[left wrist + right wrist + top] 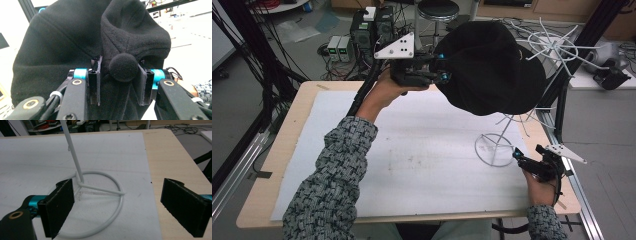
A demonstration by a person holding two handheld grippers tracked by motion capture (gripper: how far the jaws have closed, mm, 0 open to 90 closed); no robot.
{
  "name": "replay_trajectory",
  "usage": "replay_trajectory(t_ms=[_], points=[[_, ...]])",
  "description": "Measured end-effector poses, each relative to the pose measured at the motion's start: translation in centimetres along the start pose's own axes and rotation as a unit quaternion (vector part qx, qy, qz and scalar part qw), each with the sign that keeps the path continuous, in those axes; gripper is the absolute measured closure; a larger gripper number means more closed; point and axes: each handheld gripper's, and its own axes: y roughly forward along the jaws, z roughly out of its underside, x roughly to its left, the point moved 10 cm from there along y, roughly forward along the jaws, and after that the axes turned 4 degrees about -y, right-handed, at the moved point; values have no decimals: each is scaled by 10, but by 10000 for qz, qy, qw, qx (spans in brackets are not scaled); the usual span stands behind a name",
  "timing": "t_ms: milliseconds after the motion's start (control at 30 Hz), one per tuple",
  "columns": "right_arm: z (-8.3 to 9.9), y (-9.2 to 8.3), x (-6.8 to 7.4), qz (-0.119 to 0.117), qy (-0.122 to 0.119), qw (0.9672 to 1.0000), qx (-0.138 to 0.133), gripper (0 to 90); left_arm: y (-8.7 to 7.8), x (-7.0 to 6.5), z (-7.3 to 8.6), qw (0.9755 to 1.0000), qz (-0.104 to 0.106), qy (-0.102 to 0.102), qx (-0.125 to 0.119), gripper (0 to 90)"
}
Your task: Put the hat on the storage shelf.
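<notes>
While your left hand-held gripper (443, 67) is raised above the far edge of the worktop (277, 150), its jaws pinch the black fleece hat (492, 70). In the left gripper view the two pads sit on either side of a bunched fold of the hat's fabric (125, 67), with a small round pompom (123, 67) pressed between them, so the grip is on the hat and not on bare air. The hat hangs high, draped over the upper part of the white wire stand (494, 147), whose thin branches stick out to the right of the fabric. The stand's round base ring (100, 202) lies flat on the white mat (412, 150) that covers the worktop, toward the right side.

Your right hand-held gripper (517, 156) rests low near the right edge of the worktop, just beside that base ring. Its jaws are spread wide, with nothing between the pads (60, 207); in the right gripper view the ring and the upright rod (73, 152) of the stand show in the gap ahead, the left pad close to the ring. Whether that pad touches the wire you cannot tell from here.
</notes>
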Motion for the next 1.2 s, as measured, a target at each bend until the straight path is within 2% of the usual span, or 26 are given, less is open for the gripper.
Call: replay_trajectory(t_ms=[400,433,533,1200], points=[[0,1,1,0,-1,10000,9,108,-1,2,7,9996,-92,-117,256,571],[0,1,1,0,-12,10000,6,108,-1,2,10,9992,-140,-104,366,566],[0,1,1,-13,7,10000,25,108,-1,2,14,9986,-175,-98,481,546],[-1,2,3,-11,-42,10000,27,108,-14,2,22,9969,-330,-59,711,516]])
